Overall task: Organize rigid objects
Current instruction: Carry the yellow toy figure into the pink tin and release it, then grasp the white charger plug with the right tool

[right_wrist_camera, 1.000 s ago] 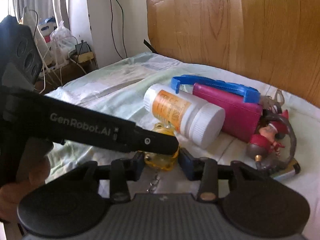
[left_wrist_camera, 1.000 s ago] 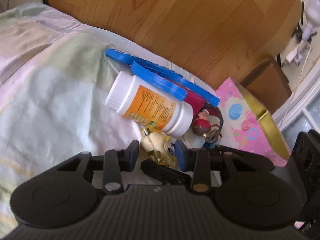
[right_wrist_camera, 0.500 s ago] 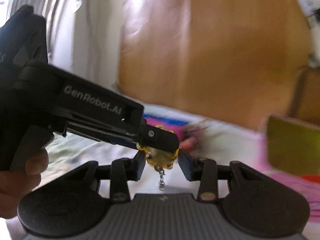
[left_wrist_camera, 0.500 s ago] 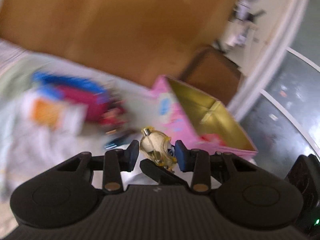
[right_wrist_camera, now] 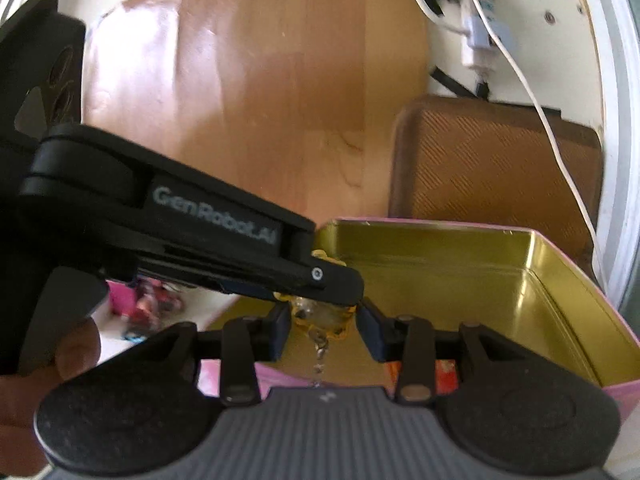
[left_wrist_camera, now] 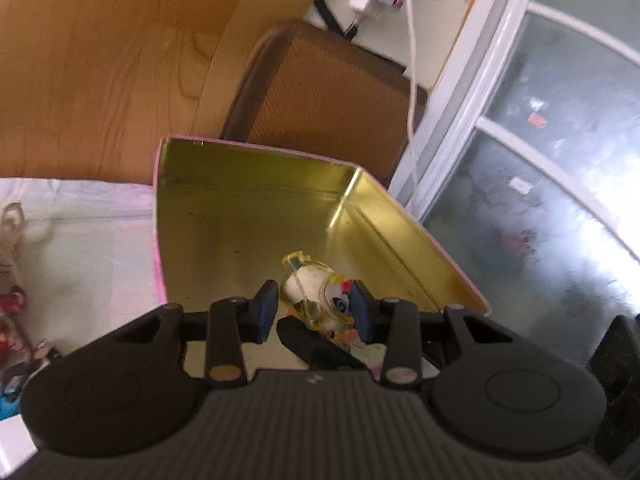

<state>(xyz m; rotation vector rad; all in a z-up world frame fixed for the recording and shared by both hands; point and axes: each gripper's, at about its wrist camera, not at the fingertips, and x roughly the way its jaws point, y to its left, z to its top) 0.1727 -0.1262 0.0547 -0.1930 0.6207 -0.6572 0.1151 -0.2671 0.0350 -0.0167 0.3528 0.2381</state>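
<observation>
Holding one clear yellow keychain charm (left_wrist_camera: 316,300) with both grippers, left gripper (left_wrist_camera: 314,310) and right gripper (right_wrist_camera: 322,326) clamped on it, we hover above the open pink tin (right_wrist_camera: 560,280).

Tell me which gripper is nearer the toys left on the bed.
Left. The left gripper lies toward the toys; the right gripper sits beyond it. Both hold the yellow charm.
</observation>
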